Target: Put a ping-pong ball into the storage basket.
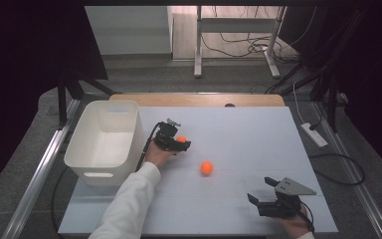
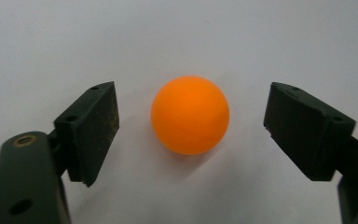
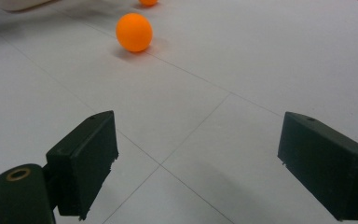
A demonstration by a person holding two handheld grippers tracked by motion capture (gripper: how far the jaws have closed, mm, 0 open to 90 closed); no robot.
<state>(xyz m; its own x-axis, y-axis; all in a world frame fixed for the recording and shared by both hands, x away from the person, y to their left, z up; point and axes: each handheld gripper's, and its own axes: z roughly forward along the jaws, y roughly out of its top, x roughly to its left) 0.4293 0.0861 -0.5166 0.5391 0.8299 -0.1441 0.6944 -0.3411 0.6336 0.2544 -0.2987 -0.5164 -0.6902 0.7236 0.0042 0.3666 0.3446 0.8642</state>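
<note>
An orange ball [image 2: 189,115] rests on the white table between the jaws of my left gripper [image 2: 191,100], with a gap on each side of it, so the pads do not touch it. From above, this ball [image 1: 181,139] peeks out at the left gripper [image 1: 179,143], just right of the bin. A second orange ball [image 1: 207,168] lies loose mid-table. My right gripper [image 1: 261,189] stands open near the front right edge with nothing between its jaws. The right gripper [image 3: 196,130] faces that second ball [image 3: 134,31] from a distance.
A white plastic bin [image 1: 99,172] stands at the table's left, close to the left hand and its white sleeve [image 1: 129,204]. A power strip [image 1: 314,134] and cables lie on the floor to the right of the table.
</note>
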